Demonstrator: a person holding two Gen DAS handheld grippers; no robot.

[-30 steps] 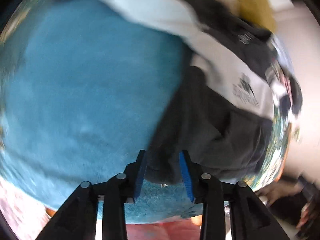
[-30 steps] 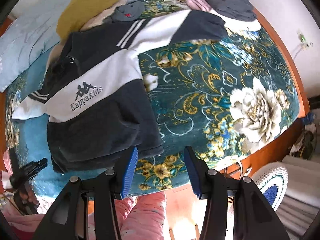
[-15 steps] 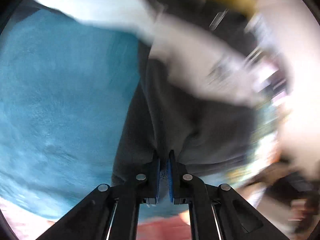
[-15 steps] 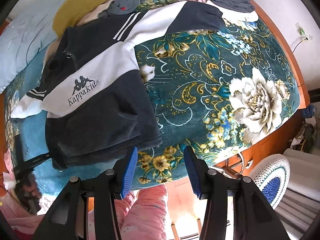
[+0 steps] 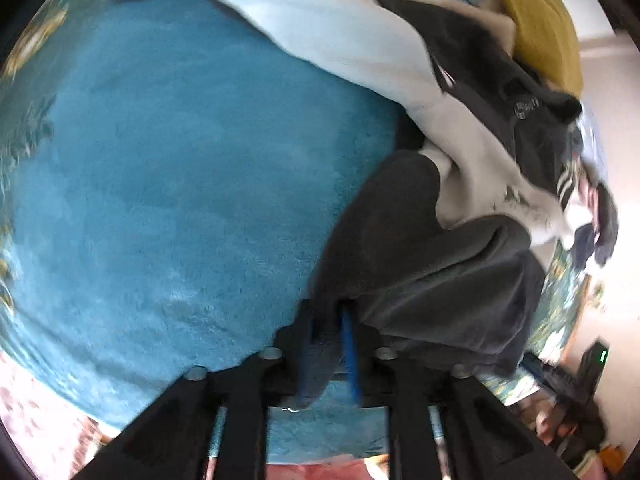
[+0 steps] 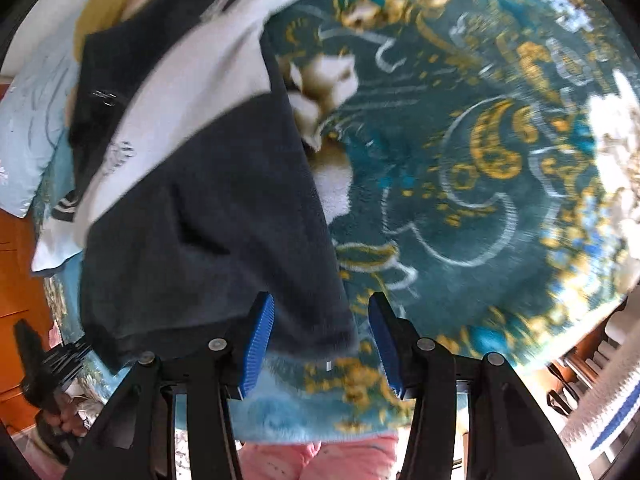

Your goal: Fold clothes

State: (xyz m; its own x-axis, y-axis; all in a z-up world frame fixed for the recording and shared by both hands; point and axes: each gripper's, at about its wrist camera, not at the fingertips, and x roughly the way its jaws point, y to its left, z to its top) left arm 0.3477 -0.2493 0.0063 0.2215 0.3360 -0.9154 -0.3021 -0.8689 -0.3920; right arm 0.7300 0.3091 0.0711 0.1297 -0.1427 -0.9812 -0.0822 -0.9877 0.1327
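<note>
I am working in a home bedroom: a bed covered by a plush teal blanket with gold and white flowers [image 6: 500,168], a pale blue pillow [image 6: 28,140] at its head, orange-brown wooden furniture [image 6: 16,272] beside it, clothes such as a mustard-yellow garment [image 5: 540,36] heaped there.

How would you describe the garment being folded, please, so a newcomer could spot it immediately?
On the teal floral plush blanket covering the bed, find the outspread dark navy fleece sweatshirt near its front edge. Unlike the mustard-yellow garment heaped behind it, a broad white band crosses its chest.
</note>
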